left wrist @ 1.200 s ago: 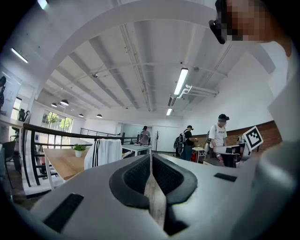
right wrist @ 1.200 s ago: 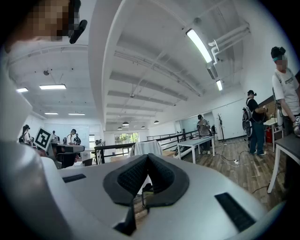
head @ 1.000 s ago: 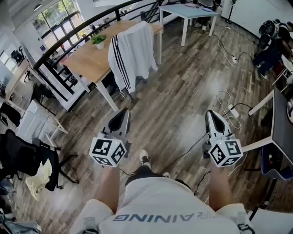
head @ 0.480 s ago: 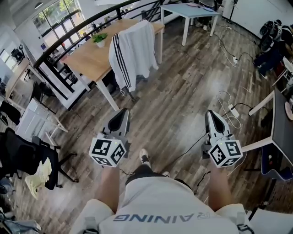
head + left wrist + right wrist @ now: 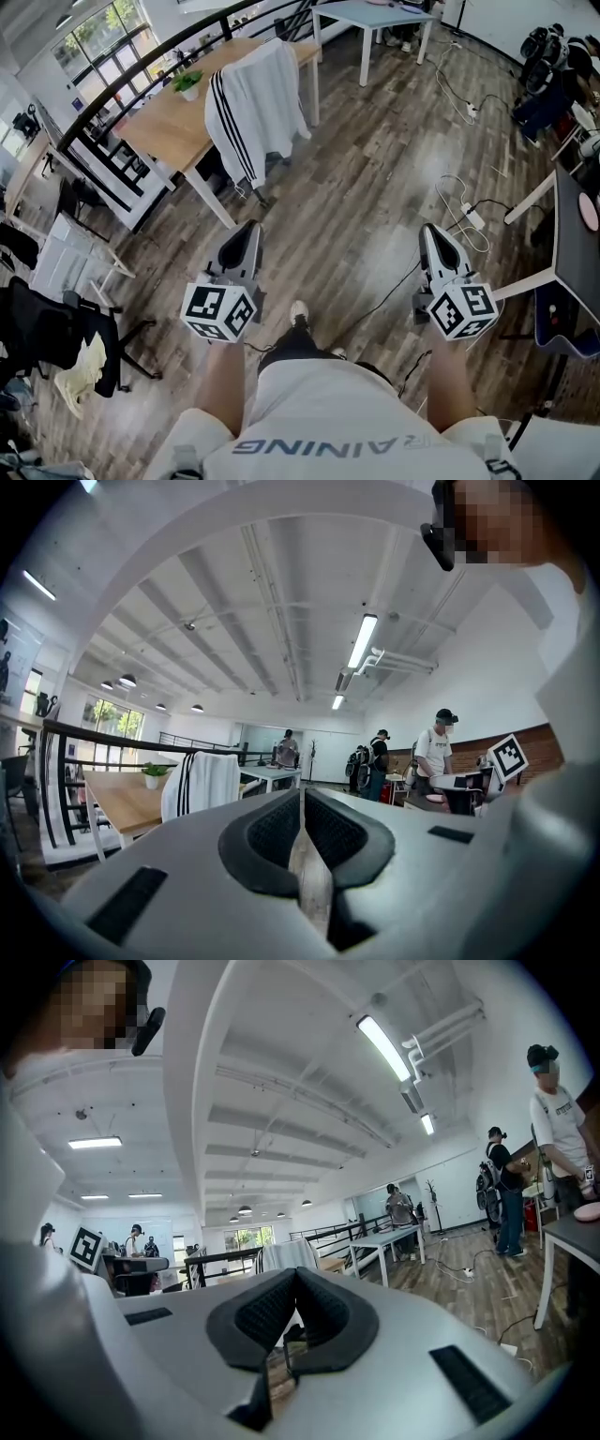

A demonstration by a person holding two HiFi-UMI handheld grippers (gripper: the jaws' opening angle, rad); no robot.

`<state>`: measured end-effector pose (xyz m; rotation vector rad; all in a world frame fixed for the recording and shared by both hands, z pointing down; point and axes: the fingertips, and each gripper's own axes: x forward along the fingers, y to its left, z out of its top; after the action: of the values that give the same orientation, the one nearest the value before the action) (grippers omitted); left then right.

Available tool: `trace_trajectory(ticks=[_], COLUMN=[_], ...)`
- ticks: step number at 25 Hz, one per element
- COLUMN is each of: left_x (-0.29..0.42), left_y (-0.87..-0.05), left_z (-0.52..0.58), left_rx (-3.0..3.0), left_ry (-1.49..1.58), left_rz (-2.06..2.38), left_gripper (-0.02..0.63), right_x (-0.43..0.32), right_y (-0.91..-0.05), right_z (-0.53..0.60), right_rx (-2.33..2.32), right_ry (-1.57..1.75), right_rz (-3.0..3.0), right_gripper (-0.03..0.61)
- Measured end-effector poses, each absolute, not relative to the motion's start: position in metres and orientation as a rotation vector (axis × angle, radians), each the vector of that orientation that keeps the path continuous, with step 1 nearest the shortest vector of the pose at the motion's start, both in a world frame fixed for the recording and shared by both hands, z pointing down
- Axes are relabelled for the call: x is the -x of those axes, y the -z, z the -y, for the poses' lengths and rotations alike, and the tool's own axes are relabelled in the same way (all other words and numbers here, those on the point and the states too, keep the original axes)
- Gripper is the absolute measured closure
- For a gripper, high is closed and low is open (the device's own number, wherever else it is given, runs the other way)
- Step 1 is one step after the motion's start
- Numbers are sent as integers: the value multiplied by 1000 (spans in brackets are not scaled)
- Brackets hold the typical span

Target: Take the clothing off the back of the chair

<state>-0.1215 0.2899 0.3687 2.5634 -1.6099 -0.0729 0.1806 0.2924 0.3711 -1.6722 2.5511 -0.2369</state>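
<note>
A white jacket with black stripes (image 5: 251,108) hangs over the back of a chair pushed up to a wooden table (image 5: 164,127), well ahead of me. It also shows small in the left gripper view as the jacket (image 5: 199,785) and behind the jaws in the right gripper view as the jacket (image 5: 286,1255). My left gripper (image 5: 246,234) and right gripper (image 5: 435,236) are held level above the wooden floor, side by side, both shut and holding nothing. Neither is near the jacket.
A potted plant (image 5: 187,84) stands on the wooden table. A light blue table (image 5: 370,17) is behind it, a black railing (image 5: 122,89) to the left. Cables and a power strip (image 5: 473,217) lie on the floor at right. A dark desk (image 5: 572,244) edges in on the right. People (image 5: 437,752) stand farther off.
The chair with the jacket and the tables have shifted slightly left and up in the head view. Both grippers stay shut and side by side.
</note>
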Motion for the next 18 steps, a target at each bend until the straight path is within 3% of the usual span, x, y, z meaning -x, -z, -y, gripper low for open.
trace_trajectory(ticks=[18], left_x=[112], left_y=[-375], left_z=[-107], left_rx=[-2566], left_ry=[63], left_rz=[1558], left_gripper=[569], right_x=[-187], right_y=[-372], right_z=[-118], right_rx=[1710], right_ry=[252], right_rz=[-2567], right_gripper=[557])
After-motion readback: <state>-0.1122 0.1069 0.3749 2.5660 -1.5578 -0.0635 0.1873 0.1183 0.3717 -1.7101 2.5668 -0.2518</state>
